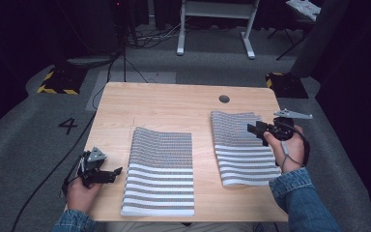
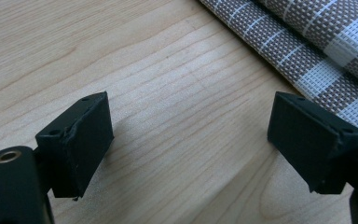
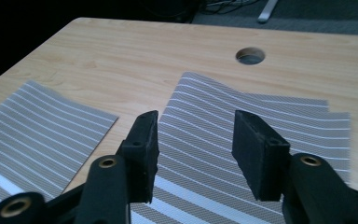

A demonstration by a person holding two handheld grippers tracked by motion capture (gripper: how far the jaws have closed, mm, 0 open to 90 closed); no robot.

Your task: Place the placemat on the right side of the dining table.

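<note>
Two striped woven placemats lie flat on the wooden table [image 1: 174, 101]. The left placemat [image 1: 160, 169] sits near the front edge and the right placemat [image 1: 241, 147] lies farther back and to the right. My left gripper [image 1: 113, 173] rests low at the table's front left, open, just left of the left placemat [image 2: 317, 42], with bare wood between its jaws. My right gripper [image 1: 252, 129] hovers over the right edge of the right placemat [image 3: 242, 121], open and holding nothing. The left placemat [image 3: 32, 126] also shows beyond it.
A round cable hole [image 1: 224, 99] sits in the table near its far edge, seen too as the cable hole [image 3: 250, 55]. A white desk frame [image 1: 217, 24] stands on the grey floor behind. Black cables [image 1: 53, 169] trail off the table's left side.
</note>
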